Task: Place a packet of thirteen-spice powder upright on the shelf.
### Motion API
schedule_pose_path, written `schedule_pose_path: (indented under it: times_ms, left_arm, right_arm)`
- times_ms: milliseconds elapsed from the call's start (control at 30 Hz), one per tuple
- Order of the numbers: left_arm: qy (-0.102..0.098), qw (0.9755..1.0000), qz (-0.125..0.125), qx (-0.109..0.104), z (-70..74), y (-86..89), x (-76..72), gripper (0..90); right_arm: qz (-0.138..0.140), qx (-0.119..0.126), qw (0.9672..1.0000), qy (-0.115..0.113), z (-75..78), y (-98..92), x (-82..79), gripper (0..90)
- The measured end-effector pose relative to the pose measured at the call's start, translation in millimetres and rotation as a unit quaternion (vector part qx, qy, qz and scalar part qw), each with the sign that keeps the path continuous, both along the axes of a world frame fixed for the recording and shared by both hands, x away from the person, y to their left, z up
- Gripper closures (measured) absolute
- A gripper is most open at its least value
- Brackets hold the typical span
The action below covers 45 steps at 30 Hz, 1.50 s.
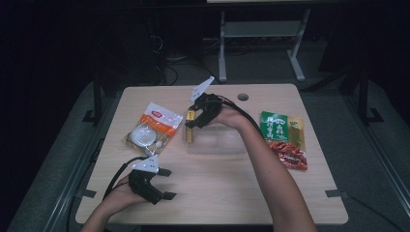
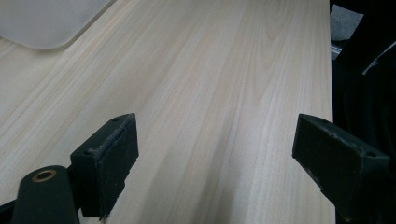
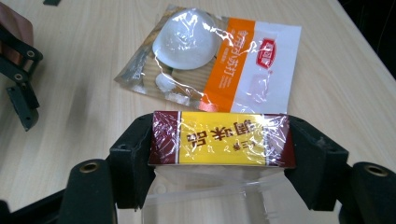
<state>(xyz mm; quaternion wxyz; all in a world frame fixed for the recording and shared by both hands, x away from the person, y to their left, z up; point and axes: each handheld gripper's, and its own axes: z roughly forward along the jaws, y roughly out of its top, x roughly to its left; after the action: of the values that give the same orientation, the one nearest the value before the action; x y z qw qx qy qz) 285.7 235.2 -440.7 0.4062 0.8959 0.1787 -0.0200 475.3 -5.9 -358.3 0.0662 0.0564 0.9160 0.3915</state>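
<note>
One small yellow-and-maroon foil-wrapped snack box (image 3: 222,138) sits squarely between the right gripper (image 3: 222,154) pads, pinched end to end, so its long axis runs straight across from jaw to jaw. Directly beneath it, on the near side of that gripper, the clear plastic container (image 3: 205,198) opens up, and in the high view the box (image 1: 191,126) hangs right at that container's (image 1: 215,140) left rim. That's the relation that matters: inward and down is the way in, and the container's floor looks bare, plenty of room. Beyond the jaws lies the orange-and-white clear bag with a white bowl pictured on it (image 3: 212,58), near but apart. The right hand owns this one; the left gripper (image 1: 153,180) rests well off toward the table's near edge, jaws spread wide over bare light-wood tabletop (image 2: 224,84), holding nothing
</note>
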Motion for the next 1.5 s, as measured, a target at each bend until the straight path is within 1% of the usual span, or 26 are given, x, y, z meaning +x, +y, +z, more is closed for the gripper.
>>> schedule_pose_path:
  times_ms: [67,100,200,367,400,433,467,500,533,567,733,800,833,900,933,967,1067,1100,1133,1200,1233,1267,1367,1400,1433,1500]
  left_arm:
    - [0.001,1.0,-0.001,0.0,-0.2,-0.2,0.2,13.9]
    - [0.003,1.0,0.001,-0.002,-0.5,-0.7,0.0,13.9]
    - [0.006,1.0,0.001,-0.003,-0.6,-1.6,0.1,13.8]
    - [0.003,1.0,-0.001,0.0,-0.9,-1.6,0.4,13.9]
    - [0.003,1.0,-0.001,0.0,-1.1,-1.8,0.5,13.9]
    - [0.004,1.0,-0.002,0.001,-1.3,-1.9,0.7,13.9]
    - [0.004,1.0,-0.002,0.002,-1.3,-1.8,0.8,13.9]
    - [0.004,1.0,-0.002,0.002,-1.3,-1.8,0.8,13.9]
    - [0.005,1.0,0.0,0.001,-1.1,-1.6,0.6,13.9]
    - [0.005,1.0,0.001,-0.002,-0.9,-1.1,0.8,13.9]
    - [0.004,1.0,0.003,-0.001,-0.8,-0.2,1.2,13.9]
    - [0.003,1.0,0.004,0.0,-0.3,0.5,1.3,13.9]
    - [0.004,1.0,0.006,-0.003,-0.4,0.5,1.3,13.9]
    - [0.002,1.0,0.007,0.0,0.2,1.5,1.7,13.9]
    - [0.002,1.0,0.007,0.001,0.1,1.9,2.1,13.9]
    - [0.002,1.0,0.009,0.003,0.2,2.1,2.4,13.9]
    - [-0.001,0.9999,0.013,0.008,-0.1,2.4,2.9,14.0]
    - [-0.001,0.9999,0.013,0.008,-0.1,2.4,2.9,14.0]
    - [-0.001,0.9999,0.014,0.008,-0.1,2.3,2.9,14.0]
    - [-0.001,0.9998,0.015,0.011,-0.1,2.4,3.0,14.1]
    - [-0.001,0.9998,0.015,0.011,-0.1,2.4,3.0,14.1]
    - [-0.001,0.9998,0.015,0.013,-0.1,2.5,3.1,14.1]
    - [0.001,0.9998,0.02,0.01,-0.3,2.1,2.5,14.2]
    - [0.001,0.9997,0.019,0.011,-0.1,2.4,2.8,14.2]
    - [-0.001,0.9997,0.021,0.012,-0.3,2.4,2.9,14.2]
    - [-0.002,0.9996,0.021,0.016,0.3,2.6,3.3,14.2]
  right_arm:
    - [0.0,-0.004,1.0,0.003,-1.7,1.6,0.4,31.4]
    - [0.0,-0.014,0.9999,0.005,-6.1,5.4,1.3,31.3]
    - [0.0,-0.019,0.9998,0.008,-11.3,9.3,2.7,31.2]
    - [-0.003,-0.013,0.9998,0.012,-12.6,10.8,4.3,31.0]
    - [-0.003,-0.01,0.9997,0.021,-13.1,10.8,5.0,28.7]
    - [-0.003,-0.01,0.9997,0.021,-13.1,10.8,5.0,28.7]
    - [-0.01,-0.007,0.9995,0.029,-13.6,10.2,6.0,24.0]
    - [-0.01,-0.007,0.9995,0.029,-13.6,10.2,6.0,24.0]
    - [-0.017,-0.004,0.9993,0.033,-13.1,9.5,5.6,21.5]
    - [-0.028,-0.001,0.9992,0.027,-10.0,6.8,5.1,17.3]
    - [-0.042,0.005,0.9989,0.019,0.1,-1.7,2.1,14.0]
    - [-0.049,0.017,0.9985,0.017,8.9,-12.6,-3.3,13.7]
    - [-0.049,0.017,0.9985,0.017,8.9,-12.6,-3.3,13.7]
    - [-0.056,0.019,0.9981,0.017,12.7,-20.2,-8.6,13.7]
    - [-0.067,0.022,0.9974,0.017,14.6,-27.1,-14.0,13.7]
    - [-0.067,0.022,0.9974,0.017,14.6,-27.1,-14.0,13.7]
    - [-0.095,0.026,0.9949,0.021,16.5,-42.7,-26.7,13.8]
    - [-0.095,0.026,0.9949,0.021,16.5,-42.7,-26.7,13.8]
    - [-0.101,0.026,0.9944,0.017,15.5,-50.5,-32.5,13.9]
    - [-0.114,0.028,0.9928,0.026,15.2,-57.0,-40.6,14.0]
    - [-0.114,0.028,0.9928,0.026,15.2,-57.0,-40.6,14.0]
    - [-0.117,0.03,0.9925,0.018,13.8,-64.4,-48.2,14.0]
    - [-0.123,0.031,0.9917,0.018,11.2,-74.3,-62.8,13.9]
    - [-0.123,0.031,0.9917,0.018,11.2,-74.3,-62.8,13.9]
    - [-0.125,0.028,0.9917,0.012,7.3,-80.1,-72.8,13.9]
    - [-0.133,0.029,0.9905,0.015,2.5,-86.5,-83.6,14.0]
